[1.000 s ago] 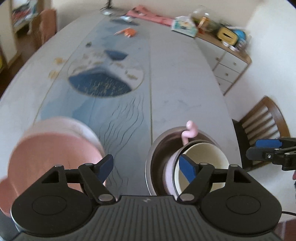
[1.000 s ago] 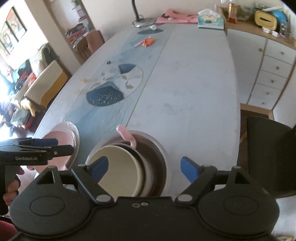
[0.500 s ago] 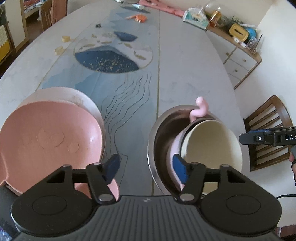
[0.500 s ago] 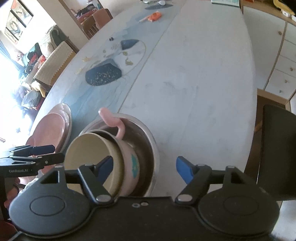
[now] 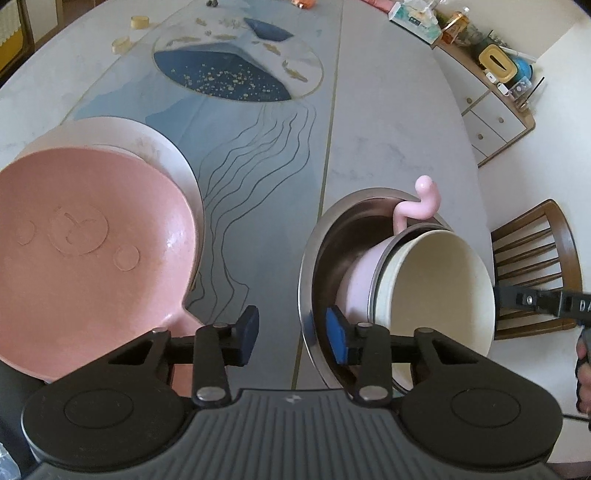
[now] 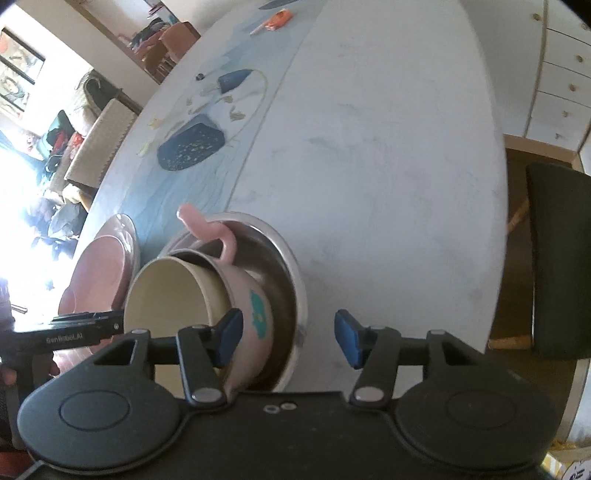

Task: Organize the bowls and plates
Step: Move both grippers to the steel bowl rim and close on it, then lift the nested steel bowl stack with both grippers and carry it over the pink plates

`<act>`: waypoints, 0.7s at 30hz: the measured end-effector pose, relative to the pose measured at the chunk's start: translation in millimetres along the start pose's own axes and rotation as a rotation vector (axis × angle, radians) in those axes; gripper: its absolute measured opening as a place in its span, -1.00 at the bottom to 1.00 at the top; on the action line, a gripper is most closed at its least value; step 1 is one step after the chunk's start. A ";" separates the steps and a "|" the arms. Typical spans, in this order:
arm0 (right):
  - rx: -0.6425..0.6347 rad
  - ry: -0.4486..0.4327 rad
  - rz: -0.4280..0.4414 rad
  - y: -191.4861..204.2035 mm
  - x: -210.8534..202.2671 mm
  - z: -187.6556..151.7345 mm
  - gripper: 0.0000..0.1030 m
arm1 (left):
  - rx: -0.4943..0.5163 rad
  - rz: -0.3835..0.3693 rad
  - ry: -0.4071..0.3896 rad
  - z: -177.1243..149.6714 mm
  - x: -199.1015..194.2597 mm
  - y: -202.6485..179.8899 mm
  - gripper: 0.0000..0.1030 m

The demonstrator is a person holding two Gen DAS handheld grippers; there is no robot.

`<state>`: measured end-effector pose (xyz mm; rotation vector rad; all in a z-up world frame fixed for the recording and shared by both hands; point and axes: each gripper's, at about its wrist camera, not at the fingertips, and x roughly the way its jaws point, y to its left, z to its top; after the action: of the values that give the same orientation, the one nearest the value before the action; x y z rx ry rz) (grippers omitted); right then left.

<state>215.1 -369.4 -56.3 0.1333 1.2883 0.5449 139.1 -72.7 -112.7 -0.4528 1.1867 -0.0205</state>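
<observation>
A steel bowl stands on the table near its front edge. A pink bowl with a curled handle lies tilted in it, and a cream bowl is nested inside that. My left gripper straddles the steel bowl's left rim. Its jaws are closing and the pads are still clear of the rim. My right gripper straddles the right rim and the pink bowl's wall, also closing without contact. A pink plate rests on a pale plate to the left.
A wooden chair and a drawer cabinet stand to the right of the table, and a dark chair is close to its edge. A tissue box and an orange item lie at the far end.
Both grippers have sunk toward the steel bowl and tilted further down. Both pairs of jaws have narrowed, and each now has a side of the bowl's rim between its fingers.
</observation>
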 end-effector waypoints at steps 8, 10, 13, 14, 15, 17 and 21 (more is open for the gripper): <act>0.019 0.061 -0.039 0.6 17.9 -16.7 -0.29 | 0.012 -0.010 0.044 2.3 10.6 -1.4 -0.37; 0.028 0.071 -0.039 2.0 21.1 -19.5 -0.36 | 0.020 -0.011 0.046 1.7 11.9 -3.0 -0.43; 0.031 0.073 -0.047 5.2 24.7 -20.4 -0.50 | 0.035 -0.010 0.048 2.1 14.3 -6.0 -0.59; 0.034 0.073 -0.050 5.6 25.8 -20.5 -0.54 | 0.039 -0.008 0.051 2.1 15.0 -6.8 -0.64; 0.035 0.074 -0.052 7.2 27.3 -19.6 -0.60 | 0.040 -0.009 0.053 1.8 15.8 -7.1 -0.67; 0.039 0.081 -0.054 9.5 28.4 -20.5 -0.67 | 0.045 -0.014 0.052 0.6 15.7 -8.2 -0.73; 0.032 0.081 -0.073 15.2 29.5 -22.1 -0.74 | 0.040 -0.017 0.055 1.5 15.8 -9.8 -0.79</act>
<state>194.8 -347.3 -82.6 0.0911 1.3754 0.4713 148.6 -85.1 -122.9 -0.4293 1.2340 -0.0718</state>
